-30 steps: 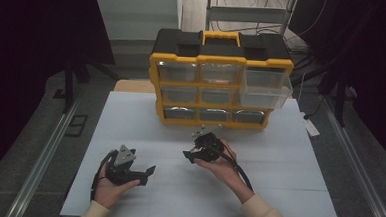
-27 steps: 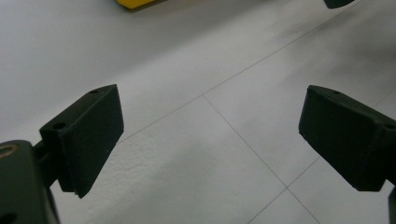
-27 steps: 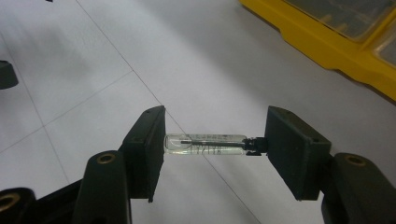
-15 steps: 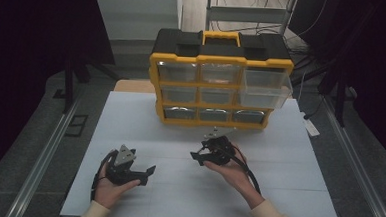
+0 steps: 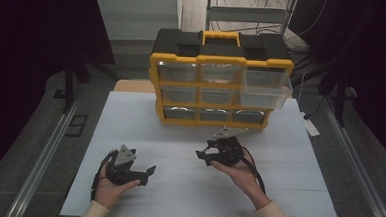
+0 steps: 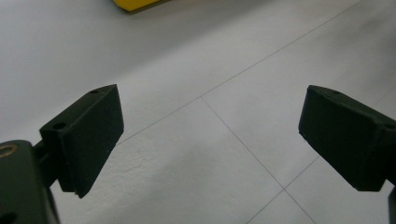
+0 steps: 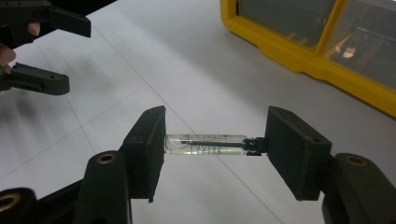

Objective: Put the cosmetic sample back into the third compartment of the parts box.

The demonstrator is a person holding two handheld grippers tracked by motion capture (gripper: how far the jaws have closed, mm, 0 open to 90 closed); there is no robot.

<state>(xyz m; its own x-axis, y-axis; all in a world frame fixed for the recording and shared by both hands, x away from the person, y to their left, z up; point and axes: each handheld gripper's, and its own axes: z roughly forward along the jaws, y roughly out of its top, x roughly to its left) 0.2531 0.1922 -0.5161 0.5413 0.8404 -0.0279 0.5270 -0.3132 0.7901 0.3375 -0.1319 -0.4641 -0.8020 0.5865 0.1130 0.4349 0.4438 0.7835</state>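
White table (image 5: 130, 120): bare work surface. Yellow drawer organizer (image 5: 217, 87), upper centre; its top-right drawer (image 5: 264, 87) pulled out, likely awaiting contents. Right tool (image 5: 209, 153), centre, clenched endwise on a small glass vial (image 7: 205, 143), held clear of the table. Left tool (image 5: 150, 174), lower left, released, empty.

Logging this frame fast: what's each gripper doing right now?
Left gripper: open, jaws wide apart over the white table, holding nothing.
Right gripper: shut on a small clear vial, clamped end to end.
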